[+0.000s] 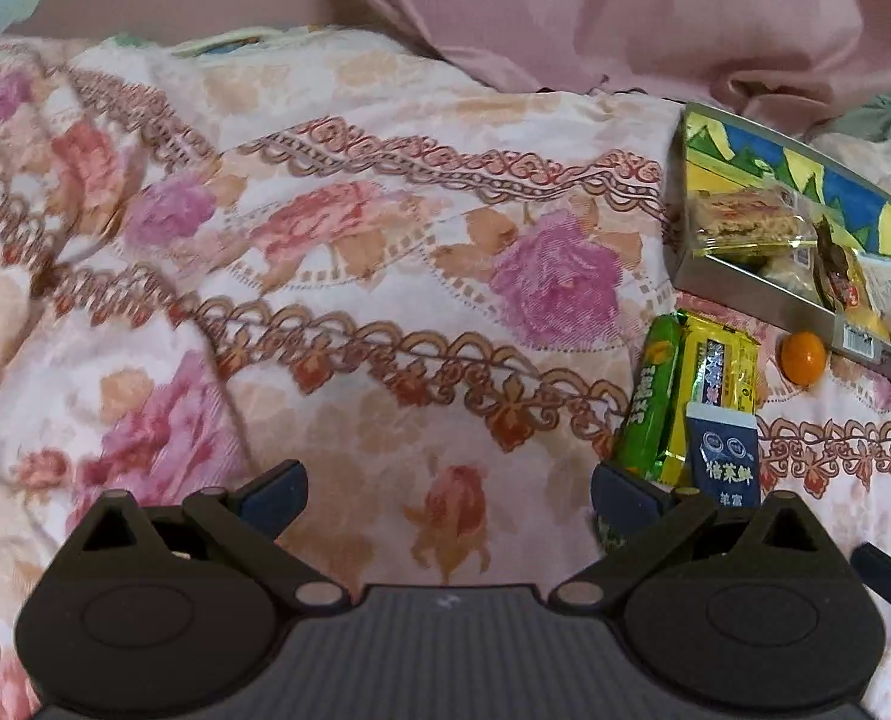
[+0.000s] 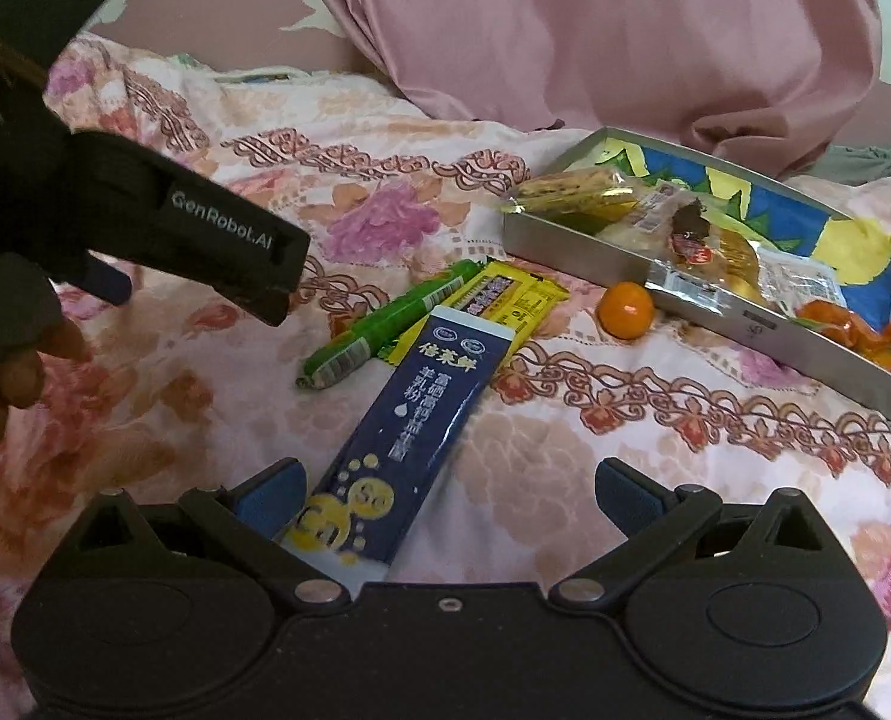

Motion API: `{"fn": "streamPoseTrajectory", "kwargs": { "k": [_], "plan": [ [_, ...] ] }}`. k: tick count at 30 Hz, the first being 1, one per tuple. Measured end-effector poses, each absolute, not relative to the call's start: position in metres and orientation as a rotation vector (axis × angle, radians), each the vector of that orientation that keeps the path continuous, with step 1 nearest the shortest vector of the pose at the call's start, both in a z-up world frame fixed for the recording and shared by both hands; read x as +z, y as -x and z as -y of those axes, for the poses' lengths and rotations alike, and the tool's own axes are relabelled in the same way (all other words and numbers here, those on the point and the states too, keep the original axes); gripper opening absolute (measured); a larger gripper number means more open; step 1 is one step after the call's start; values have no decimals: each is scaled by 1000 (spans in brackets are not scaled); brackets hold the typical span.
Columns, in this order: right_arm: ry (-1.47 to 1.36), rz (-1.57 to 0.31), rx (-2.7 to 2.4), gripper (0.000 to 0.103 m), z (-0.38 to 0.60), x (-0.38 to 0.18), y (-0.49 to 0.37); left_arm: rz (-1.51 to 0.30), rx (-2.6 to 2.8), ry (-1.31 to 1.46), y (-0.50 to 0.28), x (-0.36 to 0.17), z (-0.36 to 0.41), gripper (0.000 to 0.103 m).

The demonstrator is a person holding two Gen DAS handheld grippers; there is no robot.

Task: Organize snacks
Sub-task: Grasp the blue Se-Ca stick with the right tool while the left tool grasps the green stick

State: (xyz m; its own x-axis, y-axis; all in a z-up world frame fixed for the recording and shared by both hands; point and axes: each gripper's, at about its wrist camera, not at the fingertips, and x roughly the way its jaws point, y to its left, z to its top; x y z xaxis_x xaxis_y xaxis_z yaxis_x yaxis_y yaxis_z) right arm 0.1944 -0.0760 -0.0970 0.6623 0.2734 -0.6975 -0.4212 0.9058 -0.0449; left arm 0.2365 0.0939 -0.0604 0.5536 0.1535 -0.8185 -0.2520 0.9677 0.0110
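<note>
A dark blue sachet lies on the floral bedspread, its near end between the wide-apart fingers of my right gripper, which is open and holds nothing. A green stick pack and a yellow packet lie just beyond it, with a small orange to their right. The grey tray at the right holds several wrapped snacks. My left gripper is open over bare bedspread, left of the green stick pack, yellow packet, blue sachet, orange and tray.
The left gripper's black body and a hand fill the left of the right wrist view. A pink cushion rises behind the tray. The floral bedspread spreads wide to the left of the snacks.
</note>
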Motion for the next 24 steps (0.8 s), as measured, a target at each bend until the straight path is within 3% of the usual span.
{"fn": "streamPoseTrajectory", "kwargs": {
  "k": [7,14,21,24],
  "plan": [
    [190,-740,395,90,73,-108,-205,-960,144,65,-253,-69,-83,103],
    [80,-755,295,56,101,-108,-215,-964,70,20,-257,-75,-70,103],
    [-17,-763,261,54,130,-112,-230,-947,32,-45,-256,-76,-58,102],
    [-33,-761,257,55,132,-111,-232,-944,22,-70,-257,-79,-55,97]
  ]
}}
